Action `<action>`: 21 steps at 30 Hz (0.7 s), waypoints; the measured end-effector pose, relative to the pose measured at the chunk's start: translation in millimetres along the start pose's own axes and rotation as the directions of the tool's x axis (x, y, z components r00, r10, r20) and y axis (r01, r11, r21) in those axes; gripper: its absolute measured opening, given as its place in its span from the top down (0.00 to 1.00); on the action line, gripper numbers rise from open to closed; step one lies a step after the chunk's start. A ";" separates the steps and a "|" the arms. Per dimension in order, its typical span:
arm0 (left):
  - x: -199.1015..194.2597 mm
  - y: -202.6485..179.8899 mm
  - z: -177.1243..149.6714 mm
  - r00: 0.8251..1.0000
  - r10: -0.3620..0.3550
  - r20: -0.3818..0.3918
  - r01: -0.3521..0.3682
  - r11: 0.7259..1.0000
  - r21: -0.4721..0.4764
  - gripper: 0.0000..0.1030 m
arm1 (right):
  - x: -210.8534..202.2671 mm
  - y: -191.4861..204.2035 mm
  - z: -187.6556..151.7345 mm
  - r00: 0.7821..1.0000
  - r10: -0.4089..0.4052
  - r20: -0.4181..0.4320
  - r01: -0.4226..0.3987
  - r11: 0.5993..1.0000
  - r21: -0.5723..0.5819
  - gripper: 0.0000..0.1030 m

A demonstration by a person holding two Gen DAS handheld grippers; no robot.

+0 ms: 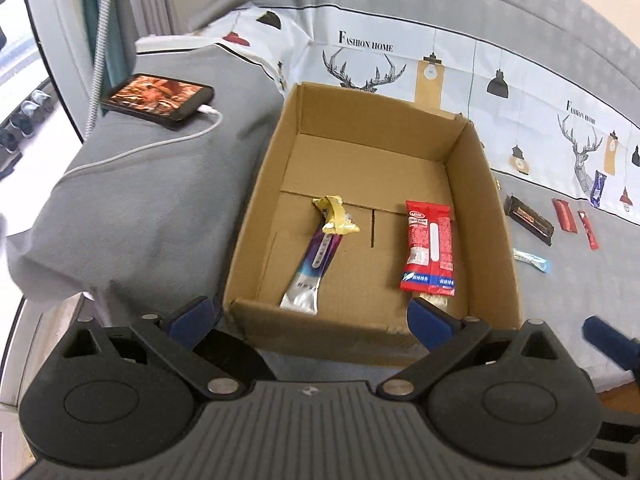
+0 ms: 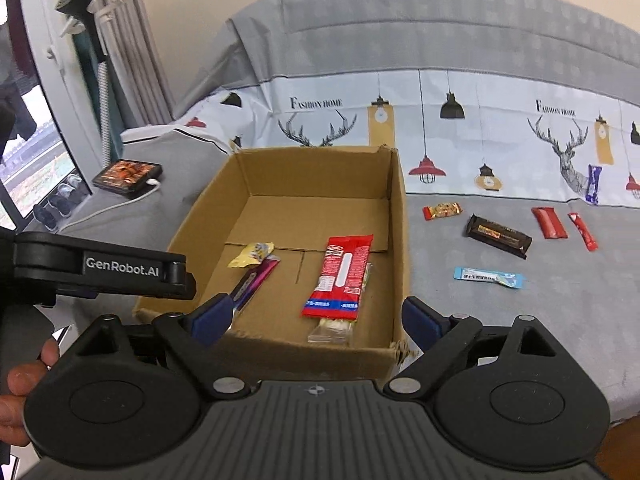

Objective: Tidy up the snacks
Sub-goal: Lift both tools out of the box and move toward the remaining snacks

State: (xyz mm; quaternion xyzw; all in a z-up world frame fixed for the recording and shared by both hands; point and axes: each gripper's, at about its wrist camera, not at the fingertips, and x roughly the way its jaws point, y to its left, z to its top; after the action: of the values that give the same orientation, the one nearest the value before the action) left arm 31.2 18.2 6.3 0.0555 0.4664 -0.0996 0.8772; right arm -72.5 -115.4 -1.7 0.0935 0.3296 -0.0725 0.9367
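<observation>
The left gripper hangs above the near wall of the open brown cardboard box, its blue-padded jaws spread wide with nothing between them. The right gripper is likewise spread wide and empty, just in front of the same near wall; in its view the left gripper's black body shows at the left edge, with part of a hand below it.

Inside the box lie four snacks. On the left, a long purple-and-silver stick packet rests lengthwise, and a crumpled yellow wrapper lies on its far end. On the right, a red foil snack pack with white lettering lies flat over a clear-wrapped pale bar (only its near end shows).

To the right of the box, on the grey bedcover, more snacks are scattered well apart: a light blue flat sachet, a dark brown chocolate bar, a small red-and-gold wrapped bar, a red rectangular packet, a thin red stick and, on the printed sheet beyond, a blue-and-white packet.

Left of the box a black phone with a lit screen lies on the cover, a white cable plugged into it.
</observation>
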 end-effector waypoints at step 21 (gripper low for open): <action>-60.1 -4.3 -44.8 0.994 0.023 0.107 -0.025 1.000 0.014 0.00 | -67.9 4.9 -17.4 0.993 -0.017 0.121 0.018 1.000 -0.006 0.07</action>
State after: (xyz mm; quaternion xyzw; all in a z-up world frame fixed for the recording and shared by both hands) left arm -38.7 29.9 31.1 0.0626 0.4175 -0.0956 0.9015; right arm -134.4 -101.7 28.4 0.0829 0.2735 -0.0852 0.9545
